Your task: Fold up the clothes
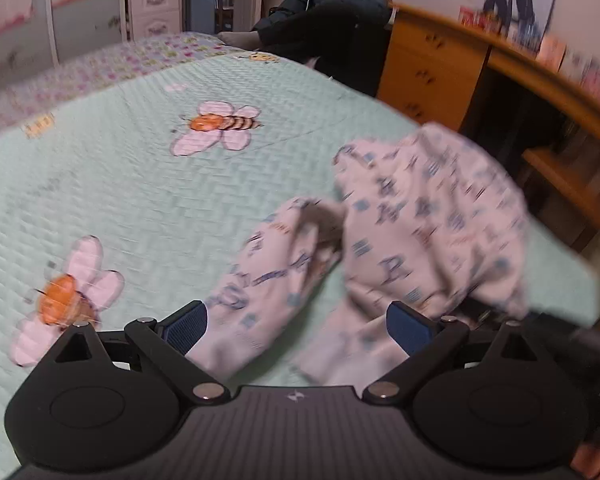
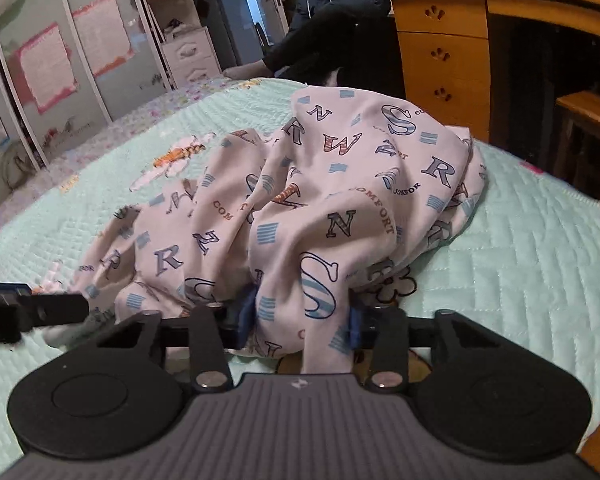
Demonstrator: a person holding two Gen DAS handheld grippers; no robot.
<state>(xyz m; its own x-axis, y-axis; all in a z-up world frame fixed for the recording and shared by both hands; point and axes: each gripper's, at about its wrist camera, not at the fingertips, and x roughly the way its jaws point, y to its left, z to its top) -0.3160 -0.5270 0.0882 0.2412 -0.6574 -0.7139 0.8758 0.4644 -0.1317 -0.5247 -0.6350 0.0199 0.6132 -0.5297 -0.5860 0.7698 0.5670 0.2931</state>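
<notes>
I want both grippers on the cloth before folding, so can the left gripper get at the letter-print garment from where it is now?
Probably yes. The left gripper is open, with the letter-print garment lying between its fingers and nothing blocking.

garment heaped on bed | desk right of bed | seated person behind bed

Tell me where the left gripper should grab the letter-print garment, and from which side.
Best bet: the loose end of the garment lying low on the bedspread, right between the open left gripper pads. Come straight ahead, low over the bed; that end is thin and flat, unlike the heaped middle. The right gripper looks clamped on a fold at its own end, so this would stretch the piece between both.
</notes>
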